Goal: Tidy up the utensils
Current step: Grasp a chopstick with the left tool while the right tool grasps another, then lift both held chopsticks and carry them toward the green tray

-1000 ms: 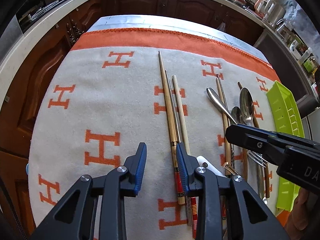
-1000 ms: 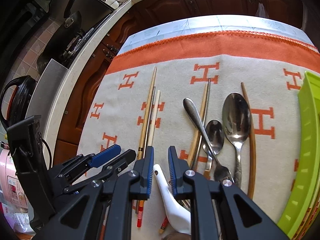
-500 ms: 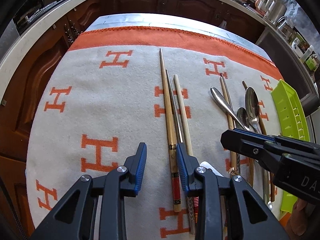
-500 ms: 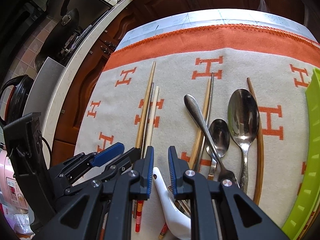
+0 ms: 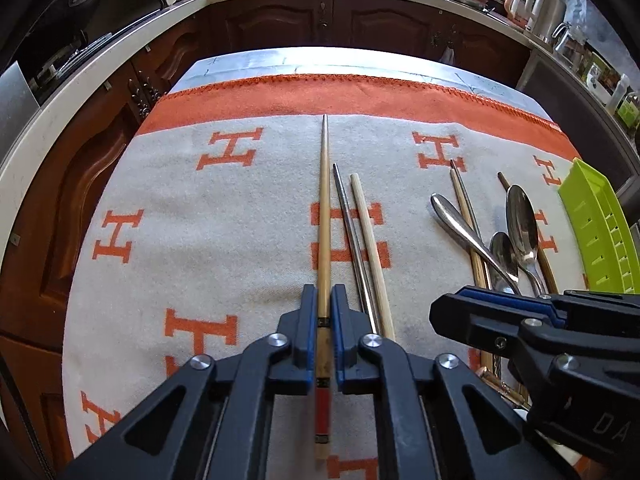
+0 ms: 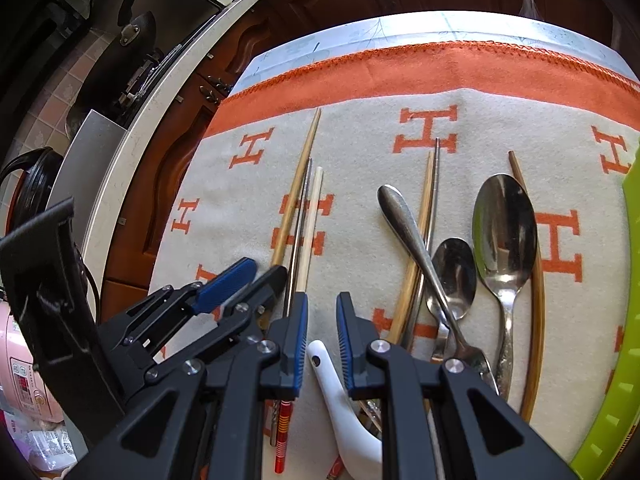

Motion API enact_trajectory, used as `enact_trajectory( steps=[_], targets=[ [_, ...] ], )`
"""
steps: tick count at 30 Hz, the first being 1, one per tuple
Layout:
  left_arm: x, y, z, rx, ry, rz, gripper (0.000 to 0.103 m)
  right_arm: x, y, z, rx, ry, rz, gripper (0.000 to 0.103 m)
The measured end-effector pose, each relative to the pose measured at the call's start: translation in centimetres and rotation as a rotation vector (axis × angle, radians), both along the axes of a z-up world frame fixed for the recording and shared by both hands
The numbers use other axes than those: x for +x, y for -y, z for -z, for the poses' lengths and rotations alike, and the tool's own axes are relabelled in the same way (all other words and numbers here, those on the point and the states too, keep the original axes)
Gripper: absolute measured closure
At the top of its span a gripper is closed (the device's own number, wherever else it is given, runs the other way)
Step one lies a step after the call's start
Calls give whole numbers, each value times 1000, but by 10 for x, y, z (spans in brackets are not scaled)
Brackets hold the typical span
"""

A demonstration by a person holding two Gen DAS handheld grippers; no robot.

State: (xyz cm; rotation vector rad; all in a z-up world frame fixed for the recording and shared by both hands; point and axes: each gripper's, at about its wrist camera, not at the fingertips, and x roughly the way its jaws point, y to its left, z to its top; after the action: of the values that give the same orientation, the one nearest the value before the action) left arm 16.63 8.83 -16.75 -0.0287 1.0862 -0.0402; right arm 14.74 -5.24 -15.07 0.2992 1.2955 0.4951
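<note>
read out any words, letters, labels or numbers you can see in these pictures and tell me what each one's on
"H": repeated orange letter woven into the blanket.
"DA": white letters, cut off at the frame edge, on the right gripper body.
Pink appliance at the left edge of the right wrist view: panel markings too small to read.

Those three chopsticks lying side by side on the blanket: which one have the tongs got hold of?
The longest, tan wooden chopstick, leftmost of the three. The left tongs are closed on it; the metal chopstick and pale chopstick lie free.
</note>
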Motion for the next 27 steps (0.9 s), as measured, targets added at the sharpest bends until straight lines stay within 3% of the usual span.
enact_trajectory(
  steps=[10, 27],
  targets=[
    [-25, -51, -7, -63, 1, -129, 99, 0, -16, 6, -13, -10, -31, 88],
    [-45, -69, -14, -142, 9, -135, 98, -8, -44, 9, -158, 65, -46, 89]
  ],
)
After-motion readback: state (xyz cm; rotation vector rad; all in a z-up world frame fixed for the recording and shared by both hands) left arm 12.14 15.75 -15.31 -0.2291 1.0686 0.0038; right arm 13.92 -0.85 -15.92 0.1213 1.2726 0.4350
